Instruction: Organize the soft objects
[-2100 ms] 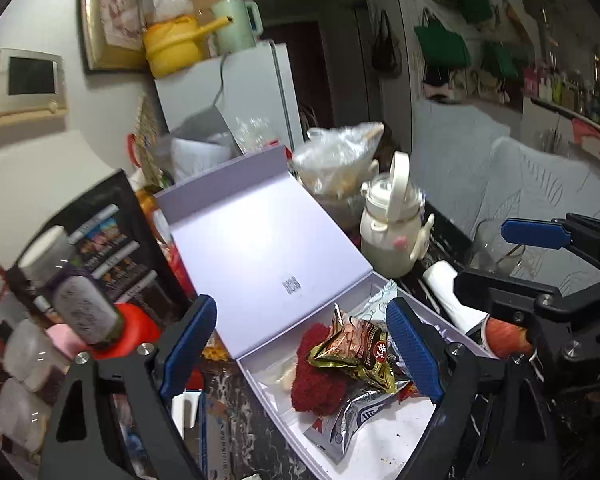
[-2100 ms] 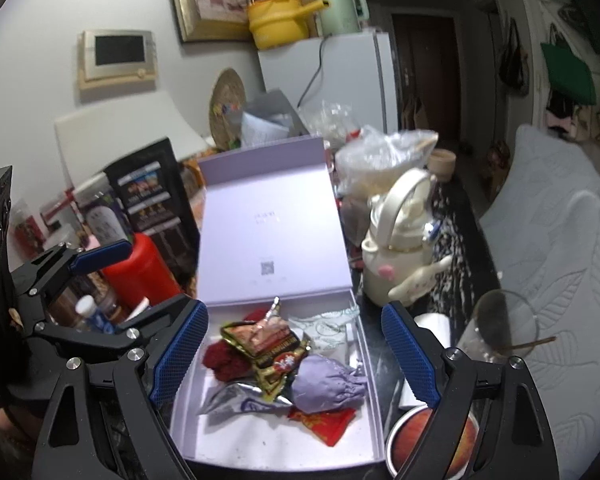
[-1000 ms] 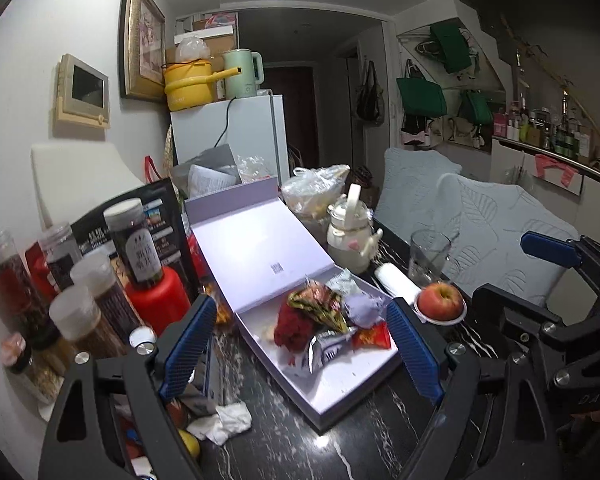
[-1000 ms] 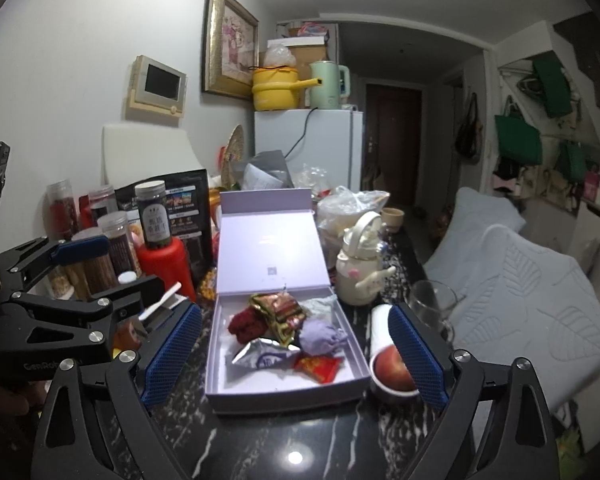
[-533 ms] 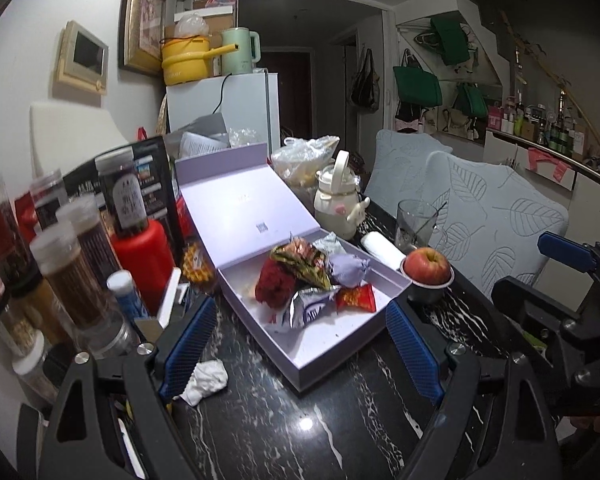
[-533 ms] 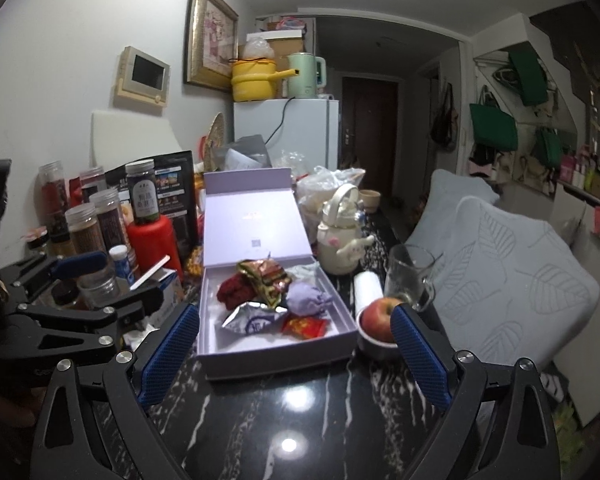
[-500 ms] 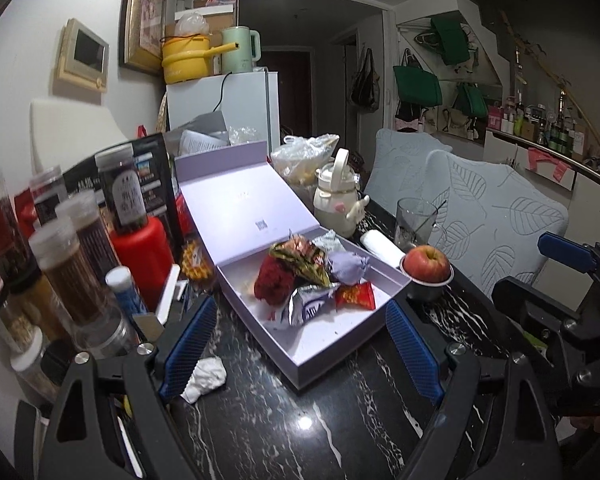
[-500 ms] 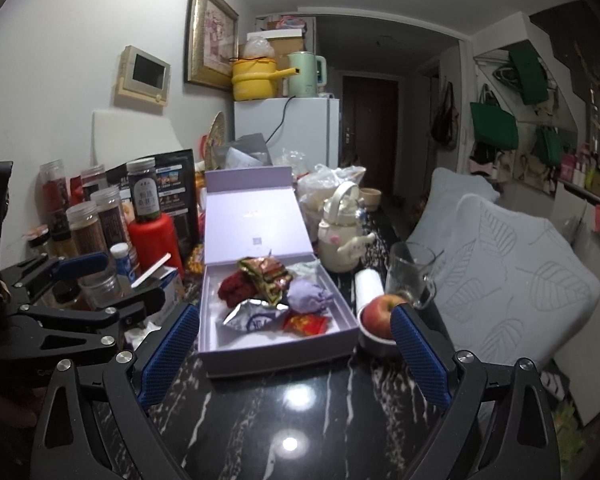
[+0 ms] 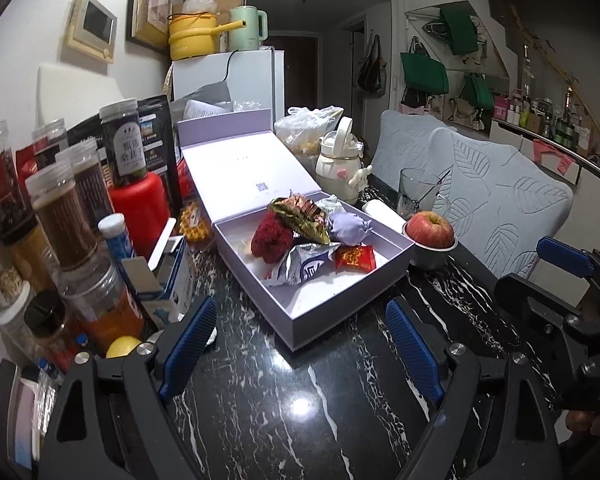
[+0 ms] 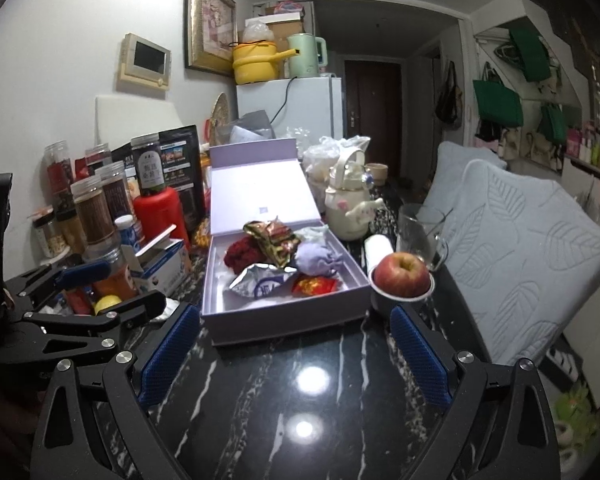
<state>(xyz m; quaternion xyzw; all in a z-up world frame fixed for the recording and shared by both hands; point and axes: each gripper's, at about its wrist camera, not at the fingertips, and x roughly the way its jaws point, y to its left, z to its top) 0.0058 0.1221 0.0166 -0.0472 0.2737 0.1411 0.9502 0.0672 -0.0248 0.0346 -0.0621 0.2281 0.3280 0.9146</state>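
Jars (image 9: 72, 216) crowding the left of the lavender box (image 9: 312, 276), apple (image 10: 402, 276) in bowl at its right, left tool (image 9: 300, 344) and right tool (image 10: 296, 352) low over the tabletop (image 10: 300, 400), jaws wide, both empty

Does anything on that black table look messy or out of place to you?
Yes. The lavender box holds a loose jumble: a red fuzzy thing, a purple pouch and crumpled snack wrappers piled at its far end. Beside it, a small carton stands with its flap torn open among crowded jars.
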